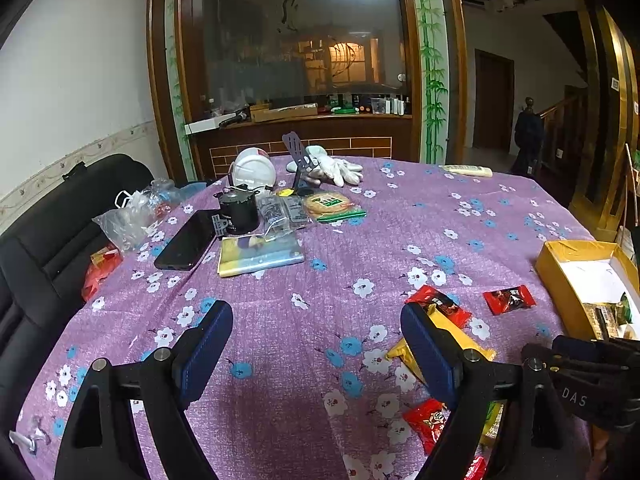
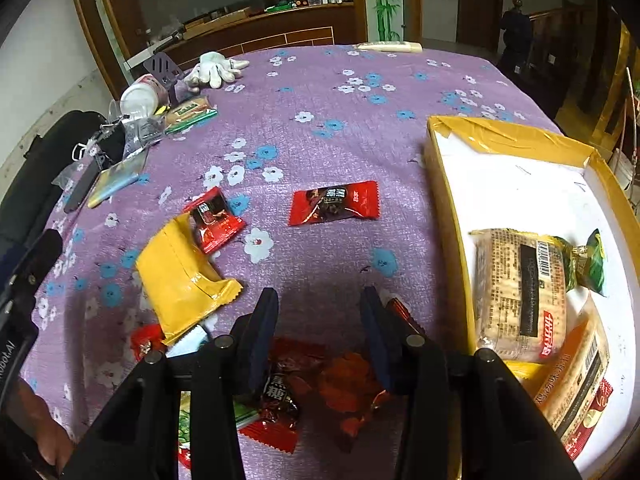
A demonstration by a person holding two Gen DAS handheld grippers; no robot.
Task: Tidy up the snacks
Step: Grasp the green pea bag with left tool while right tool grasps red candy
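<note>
- Left wrist view: left gripper (image 1: 316,344) hangs over bare purple floral tablecloth (image 1: 280,320), jaws spread wide with nothing between them; my guess is it is parked clear of the work
- Yellow snack packet (image 1: 472,340) lies half hidden behind its right finger; two red candy wrappers (image 1: 509,299) sit beyond, toward the yellow cardboard box (image 1: 560,276) at the table's right edge
- Phone, black jar and plastic bags crowd the far left; mid-table cloth is open for travel
- Right wrist view: right gripper (image 2: 319,336) points steeply down at a small pile of red snack packets (image 2: 304,384) near the table's front edge; jaws stand partly apart, straddling the pile, and whether the pads press on anything I cannot tell
- Box (image 2: 444,184) lies just to the right, open, already holding biscuit packs (image 2: 520,292): likely the collecting spot
- Box wall stands between pile and interior, so a carry must lift over it; white floor at the far end is free
</note>
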